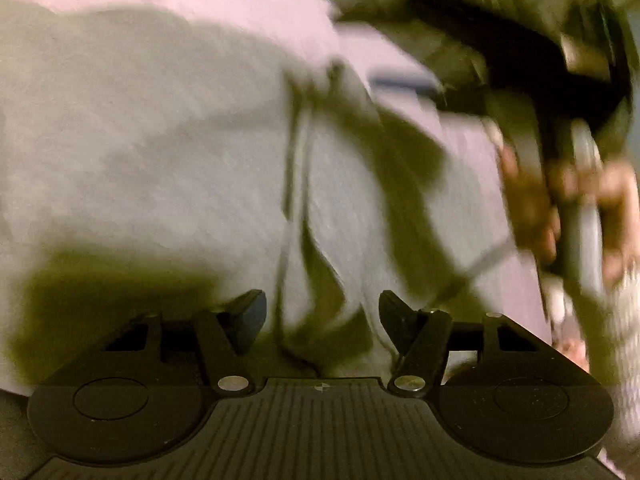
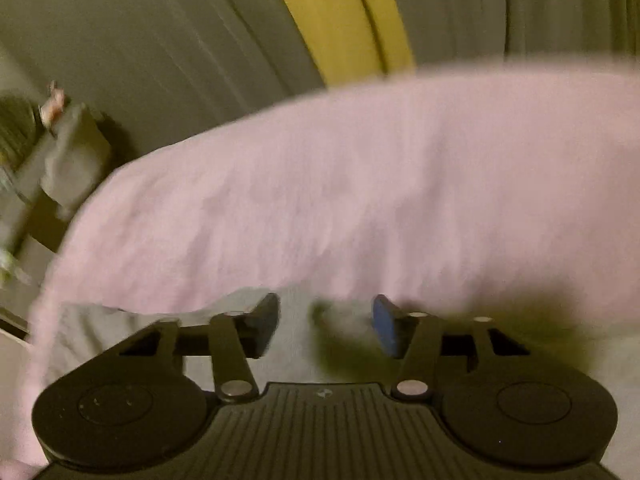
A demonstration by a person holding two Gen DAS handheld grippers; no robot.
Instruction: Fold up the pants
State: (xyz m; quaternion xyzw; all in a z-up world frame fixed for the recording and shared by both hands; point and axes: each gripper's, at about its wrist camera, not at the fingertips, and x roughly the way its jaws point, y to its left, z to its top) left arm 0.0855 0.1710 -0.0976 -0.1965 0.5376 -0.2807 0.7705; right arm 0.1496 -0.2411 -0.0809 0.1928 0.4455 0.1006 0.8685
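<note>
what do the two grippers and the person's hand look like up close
Both the left gripper and the right gripper are matte black plastic: a ribbed central body, two round discs, silver pivot screws, and angled linkage arms ending in fingers with blue pads. The bare hand shows beside a light knit sleeve.

Ahead of my left gripper (image 1: 322, 314) the way is blocked by a bunched fold of the grey pants (image 1: 160, 140) sitting between its spread fingers, and the right gripper (image 1: 576, 208) with its hand crowds the right side. My right gripper (image 2: 326, 326) has pink sheet (image 2: 360, 180) lying flat ahead.
</note>
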